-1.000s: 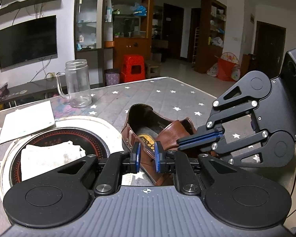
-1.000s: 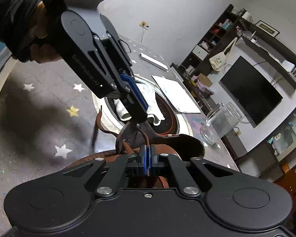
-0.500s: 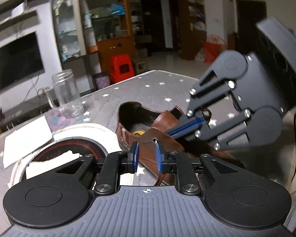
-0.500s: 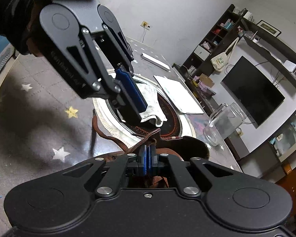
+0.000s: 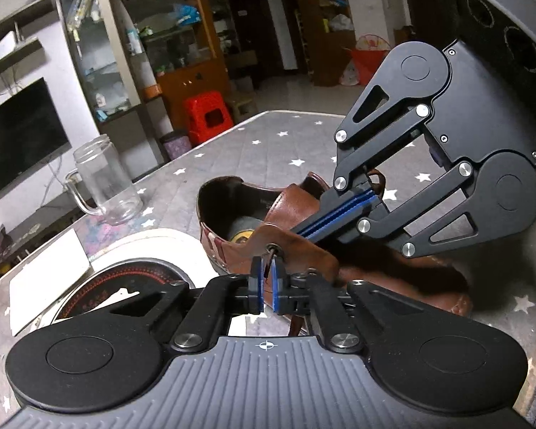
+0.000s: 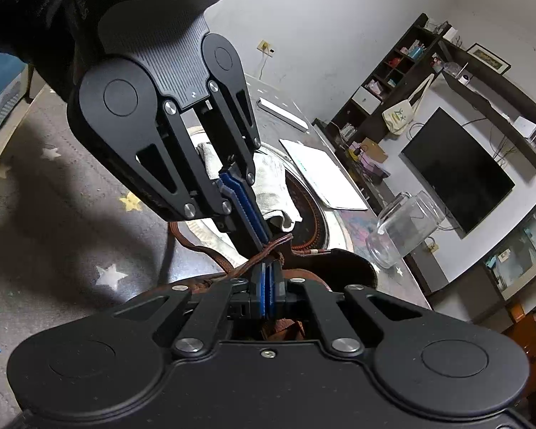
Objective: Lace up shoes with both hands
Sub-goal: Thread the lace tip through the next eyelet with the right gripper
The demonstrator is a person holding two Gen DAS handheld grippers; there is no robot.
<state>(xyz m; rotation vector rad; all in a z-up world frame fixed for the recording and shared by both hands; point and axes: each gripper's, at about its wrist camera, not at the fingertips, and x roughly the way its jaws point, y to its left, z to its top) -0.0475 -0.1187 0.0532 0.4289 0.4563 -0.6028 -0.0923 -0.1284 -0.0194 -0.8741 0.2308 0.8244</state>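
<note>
A brown leather shoe (image 5: pixel 293 207) lies on the star-patterned table, its opening towards the jar. My left gripper (image 5: pixel 266 270) sits at the eyelet (image 5: pixel 273 248) of the near flap. Its jaws are closing, and the thin brown shoelace (image 6: pixel 211 254) runs between the blue pads. In the right wrist view the left gripper (image 6: pixel 268 241) comes down from above and pinches that lace just past my right fingertips. My right gripper (image 6: pixel 268 268) is shut on the lace over the shoe (image 6: pixel 350 268). The left wrist view shows the right gripper (image 5: pixel 298 230) reaching in from the right, across the tongue.
A clear glass jar (image 5: pixel 105 182) with a handle stands behind the shoe. A round dark inset (image 6: pixel 314 214) in the table holds a crumpled white cloth (image 6: pixel 271 178). White paper (image 5: pixel 46 275) lies to the left. The table edge (image 5: pixel 303 112) runs at the far side.
My left gripper has rolled and dropped towards the shoe's near flap. Its jaws, apart before, have come together on the lace at the eyelet. The right gripper has stayed put, still shut.
</note>
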